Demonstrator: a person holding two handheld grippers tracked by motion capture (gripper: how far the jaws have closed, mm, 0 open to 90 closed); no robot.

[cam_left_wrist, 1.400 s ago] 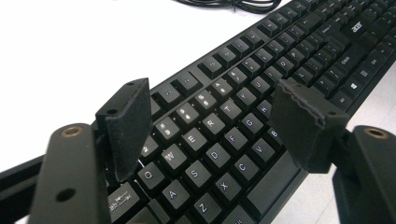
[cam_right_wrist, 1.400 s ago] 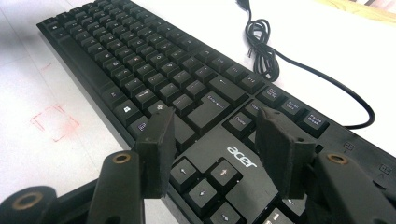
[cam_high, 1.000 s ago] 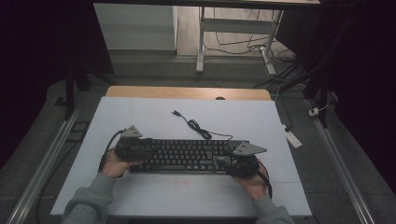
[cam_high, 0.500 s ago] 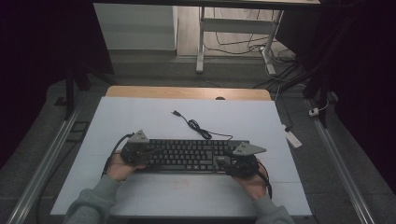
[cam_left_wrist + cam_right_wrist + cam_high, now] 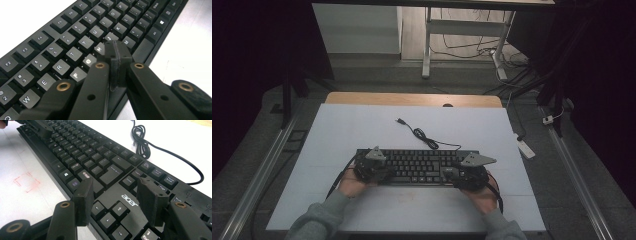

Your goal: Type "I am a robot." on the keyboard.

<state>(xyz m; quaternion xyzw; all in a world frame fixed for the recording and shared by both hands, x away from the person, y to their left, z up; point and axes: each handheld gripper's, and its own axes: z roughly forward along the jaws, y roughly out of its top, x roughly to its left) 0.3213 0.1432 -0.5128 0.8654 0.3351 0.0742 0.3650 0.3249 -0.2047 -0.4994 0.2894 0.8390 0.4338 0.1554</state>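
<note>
Keyboard (image 5: 417, 167): left claw (image 5: 117, 53) pressed together over its letters, right claw (image 5: 115, 195) spread above arrow keys (image 5: 107, 213).

Beyond my white table (image 5: 362, 125) I saw a grey floor strewn with dark cables (image 5: 472, 45), a pale metal stand leg (image 5: 428, 42), a small white device (image 5: 525, 148) beside the table's right edge, and a faint red square (image 5: 26, 182) marked on the tabletop.

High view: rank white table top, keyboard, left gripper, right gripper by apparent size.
1. white table top
2. keyboard
3. left gripper and right gripper: they look about alike, so no ranking between them.
</note>
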